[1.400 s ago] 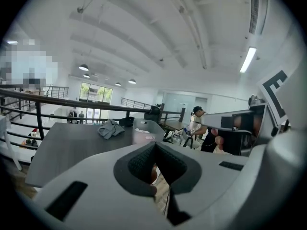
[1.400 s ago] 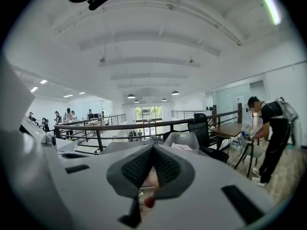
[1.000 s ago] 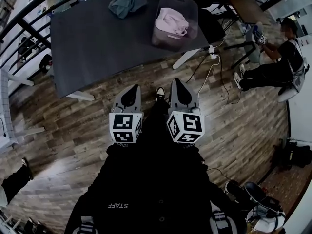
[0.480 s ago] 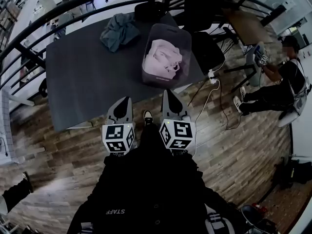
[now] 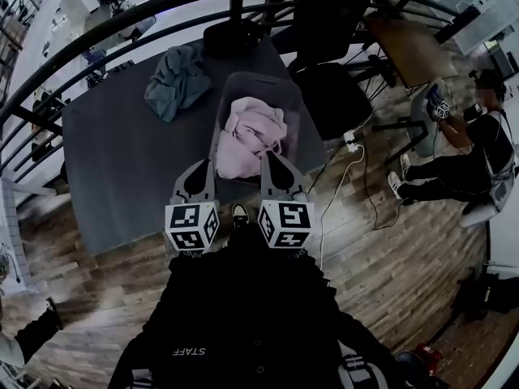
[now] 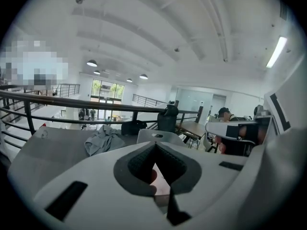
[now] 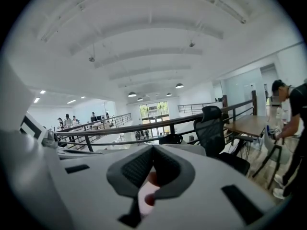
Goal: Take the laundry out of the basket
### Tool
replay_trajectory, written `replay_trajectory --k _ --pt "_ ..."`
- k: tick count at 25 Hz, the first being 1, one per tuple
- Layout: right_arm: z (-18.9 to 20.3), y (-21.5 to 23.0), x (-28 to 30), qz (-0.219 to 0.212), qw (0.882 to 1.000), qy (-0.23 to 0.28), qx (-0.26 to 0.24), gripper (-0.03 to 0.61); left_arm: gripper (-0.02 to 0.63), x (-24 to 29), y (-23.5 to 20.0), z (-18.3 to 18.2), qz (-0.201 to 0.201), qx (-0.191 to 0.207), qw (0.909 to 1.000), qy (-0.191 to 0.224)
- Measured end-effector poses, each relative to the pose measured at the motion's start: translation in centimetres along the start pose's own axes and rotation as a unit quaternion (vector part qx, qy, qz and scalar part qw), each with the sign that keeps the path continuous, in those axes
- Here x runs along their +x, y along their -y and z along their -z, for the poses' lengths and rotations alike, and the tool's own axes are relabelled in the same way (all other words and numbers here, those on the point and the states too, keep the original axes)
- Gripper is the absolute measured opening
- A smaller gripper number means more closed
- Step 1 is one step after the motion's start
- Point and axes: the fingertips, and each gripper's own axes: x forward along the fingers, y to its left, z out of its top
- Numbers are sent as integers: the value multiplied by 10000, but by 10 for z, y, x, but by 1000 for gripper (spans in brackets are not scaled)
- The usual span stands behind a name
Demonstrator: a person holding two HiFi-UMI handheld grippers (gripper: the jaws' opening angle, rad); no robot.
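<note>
while both pairs of tongs sit closed with nothing between the pads, the step in hand is judged to be the approach to a first grasp. the left tongs and right tongs are side by side with tips level, and each gripper view shows the pads pressed together. the basket, a clear bin, stands on the desk just ahead of both tips, its near wall close to the right tongs. pink laundry lies heaped inside it, ahead of and between the two tips. it appears to be one bundle, though separate pieces cannot be told apart from above. a grey-green garment lies on the desk beyond the left tongs and to their left, outside the basket.

recommendation: open one pair wide before it crosses the rim. come down over the top of the heap rather than through the wall, and bite a raised fold near the middle. the other pair would do well to steady the rim, as a light bin may lift with the cloth. none of the pink cloth is out of the basket yet.
</note>
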Motion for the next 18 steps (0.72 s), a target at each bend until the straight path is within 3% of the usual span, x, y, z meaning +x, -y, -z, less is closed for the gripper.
replay_trajectory --k 12,18 --pt "30 35 94 53 9966 -809 135 20 2 77 -38 0 25 -136 9984 -541" --pt "82 37 138 -235 9827 -1829 190 206 2 107 -60 12 117 -311 9956 -878"
